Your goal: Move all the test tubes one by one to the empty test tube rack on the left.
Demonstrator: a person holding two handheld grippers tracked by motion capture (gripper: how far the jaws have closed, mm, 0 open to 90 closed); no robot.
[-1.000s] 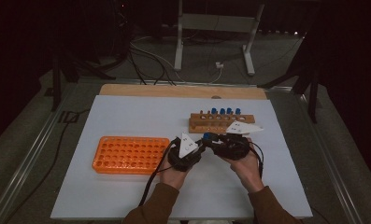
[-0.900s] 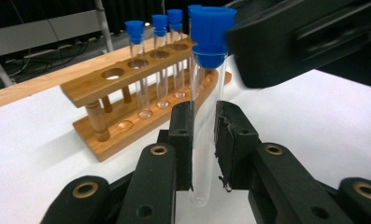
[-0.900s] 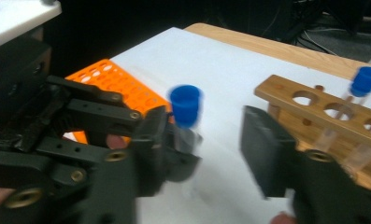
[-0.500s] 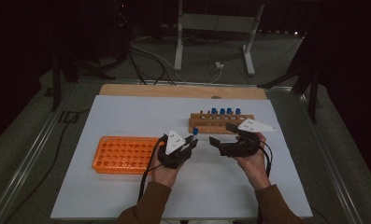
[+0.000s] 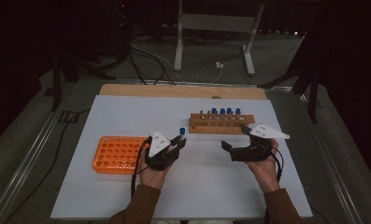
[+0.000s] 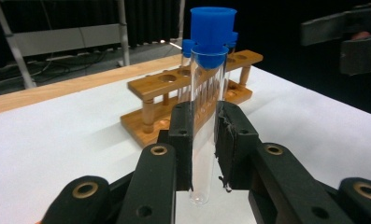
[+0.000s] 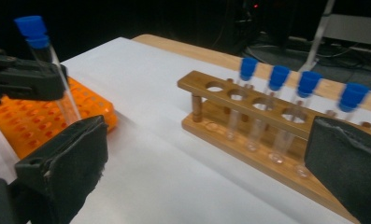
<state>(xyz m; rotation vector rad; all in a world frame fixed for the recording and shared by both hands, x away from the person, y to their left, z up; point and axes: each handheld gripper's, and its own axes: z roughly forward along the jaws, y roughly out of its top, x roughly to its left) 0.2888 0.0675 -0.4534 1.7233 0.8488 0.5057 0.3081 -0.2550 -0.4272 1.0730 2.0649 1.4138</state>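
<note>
Dark all round the white table top (image 5: pixel 220 186), with a bare wooden strip (image 5: pixel 174 90) along its far edge, grey floor beyond, loose cables (image 5: pixel 150 58) and a pale metal stand (image 5: pixel 216 28) half lost in the gloom.

At the left, an orange rack (image 5: pixel 115 153) of empty holes, its near right corner covered by the left gripper (image 5: pixel 179 141). Jaws there pressed against a clear test tube (image 6: pixel 206 116) with a blue cap (image 6: pixel 213 25), held upright above the table between the two racks; tube bottom poking out below the pads, clear of the surface as far as can be judged. Seen from above, little of the tube but its cap.

Farther right, a wooden rack (image 5: pixel 221 122) carrying four blue-capped tubes (image 7: pixel 276 107), nearest holes empty, far end cut off in the right gripper view.

At the right, the right gripper (image 5: pixel 229 150), jaws spread wide, nothing between them, just in front of the wooden rack.
</note>
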